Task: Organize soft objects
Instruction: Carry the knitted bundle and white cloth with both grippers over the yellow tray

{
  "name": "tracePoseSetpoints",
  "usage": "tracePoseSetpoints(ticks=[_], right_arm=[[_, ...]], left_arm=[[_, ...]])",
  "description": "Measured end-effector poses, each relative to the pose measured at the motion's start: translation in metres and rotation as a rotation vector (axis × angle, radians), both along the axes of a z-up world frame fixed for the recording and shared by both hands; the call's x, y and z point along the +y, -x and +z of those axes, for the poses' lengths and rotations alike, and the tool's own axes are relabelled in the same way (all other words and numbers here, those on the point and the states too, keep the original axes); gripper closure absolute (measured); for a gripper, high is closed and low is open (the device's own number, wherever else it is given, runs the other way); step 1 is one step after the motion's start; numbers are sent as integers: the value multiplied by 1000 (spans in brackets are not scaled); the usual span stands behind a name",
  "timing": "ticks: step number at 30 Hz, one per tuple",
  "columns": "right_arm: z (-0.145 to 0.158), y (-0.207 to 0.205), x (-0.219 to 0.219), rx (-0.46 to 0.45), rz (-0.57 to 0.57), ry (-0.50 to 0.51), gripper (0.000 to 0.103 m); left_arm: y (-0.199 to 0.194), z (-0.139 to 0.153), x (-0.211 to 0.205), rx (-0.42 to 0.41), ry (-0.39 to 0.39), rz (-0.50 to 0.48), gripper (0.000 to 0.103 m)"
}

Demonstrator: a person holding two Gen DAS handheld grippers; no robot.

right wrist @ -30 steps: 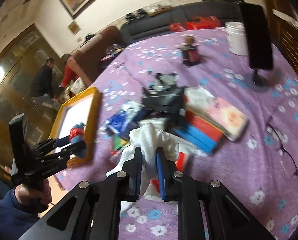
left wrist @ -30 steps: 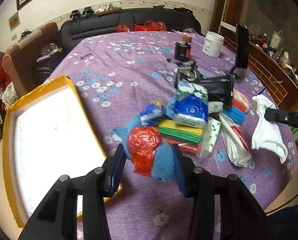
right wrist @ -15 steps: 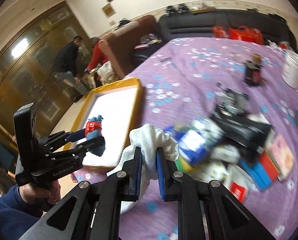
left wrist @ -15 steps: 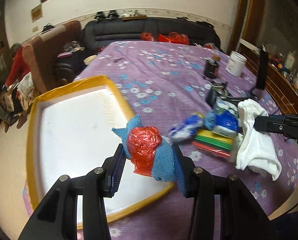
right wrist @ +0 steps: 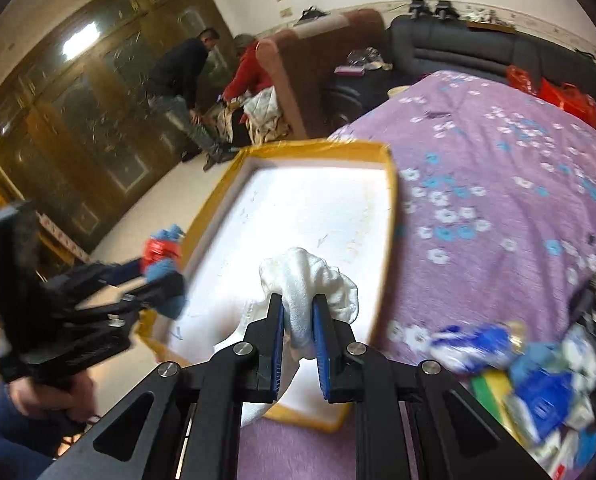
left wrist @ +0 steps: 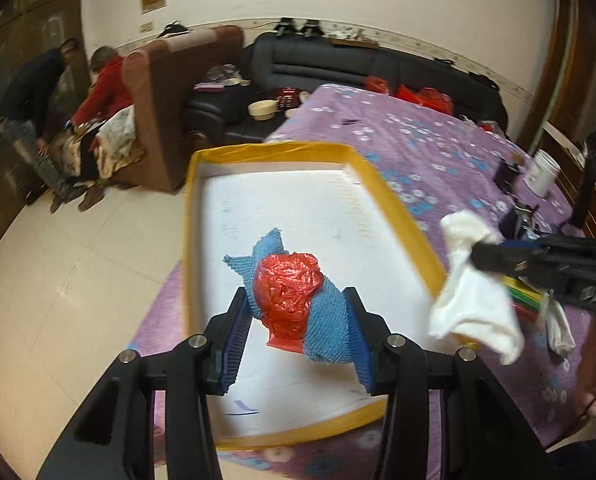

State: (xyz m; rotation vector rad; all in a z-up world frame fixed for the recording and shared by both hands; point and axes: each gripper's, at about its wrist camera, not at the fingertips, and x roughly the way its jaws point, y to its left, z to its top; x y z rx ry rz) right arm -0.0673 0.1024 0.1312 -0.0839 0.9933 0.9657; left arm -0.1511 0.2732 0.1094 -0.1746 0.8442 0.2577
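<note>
My left gripper [left wrist: 296, 312] is shut on a blue knit cloth [left wrist: 325, 332] wrapped around a crumpled red plastic bag [left wrist: 288, 288]. It hangs over the white floor of the yellow-rimmed tray [left wrist: 393, 200]. My right gripper [right wrist: 299, 312] is shut on a white cloth [right wrist: 309, 276] above the same tray [right wrist: 391, 216]. In the left wrist view the right gripper [left wrist: 473, 256] comes in from the right with the white cloth [left wrist: 473, 304] dangling over the tray's right rim. The right wrist view has the left gripper [right wrist: 166, 260] with its blue-and-red bundle [right wrist: 160, 248] over the tray's left edge.
The tray lies at the corner of a table under a purple flowered cloth [right wrist: 497, 184]. A pile of packets and sponges [right wrist: 537, 384] lies to the right. A white tub [left wrist: 543, 172] stands far right. Sofas [left wrist: 377, 68] and two people [right wrist: 202, 76] are beyond the table.
Both grippers have swung left from the pile to above the tray, each still carrying its cloth. The tray now fills the middle of both views.
</note>
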Motion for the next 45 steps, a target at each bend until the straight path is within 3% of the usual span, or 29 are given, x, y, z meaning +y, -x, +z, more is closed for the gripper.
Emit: tracePoseSetpoints(ticks=[5,12,19,27,37,45], right_arm=[[-31,16,31,-49,71,99,87],[-48,34,20,-41,128,149,87],[-51,44,-11,18,118,154,87],[-26,37,-23,18,83,89,87],[0,-6,5,12,44,31,87],[15,-79,60,-15,-26,51,87]], left_arm=[[7,-2,12,7,-1,22,58],[6,-5,12,14,5,25,58],[-3,-7,0,20,17,4,58],[-9,-7,-1,25,26,-2,58],[-35,-7,11,58,48,-32,58],[-111,-3,33,100,63,-85,57]])
